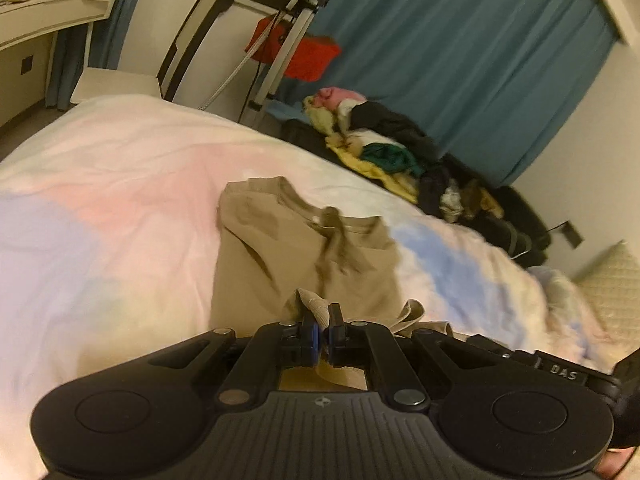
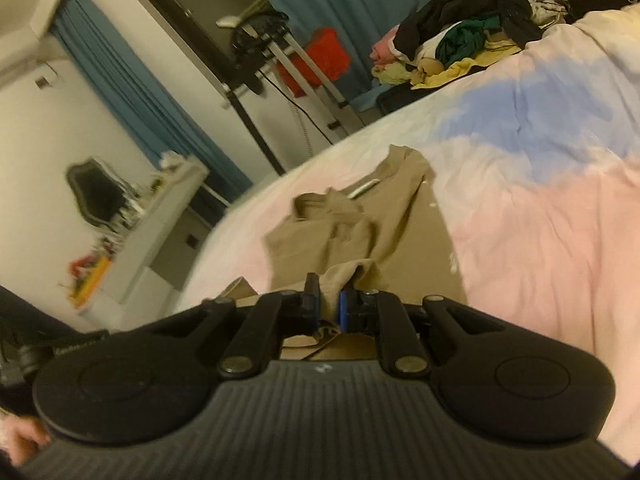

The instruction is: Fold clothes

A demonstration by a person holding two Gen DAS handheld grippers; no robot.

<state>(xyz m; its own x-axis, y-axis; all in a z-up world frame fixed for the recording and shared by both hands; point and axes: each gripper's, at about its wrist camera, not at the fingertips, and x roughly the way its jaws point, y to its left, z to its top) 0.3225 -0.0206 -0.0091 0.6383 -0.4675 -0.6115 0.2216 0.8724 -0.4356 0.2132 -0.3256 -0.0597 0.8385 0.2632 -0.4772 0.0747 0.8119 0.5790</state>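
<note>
Left gripper (image 1: pixel 323 312): pinches hem of tan shirt (image 1: pixel 288 248).
Right gripper (image 2: pixel 329 296): clamps the same hem (bunched fabric).
Bedspread (image 1: pixel 120 200): under shirt.

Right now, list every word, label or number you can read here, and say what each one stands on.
"DAS": raised letters on the black body of the right gripper, seen at the edge of the left wrist view; more letters may be cut off.
Items on the white shelf: too blurred to read.
Nothing else is legible.
</note>
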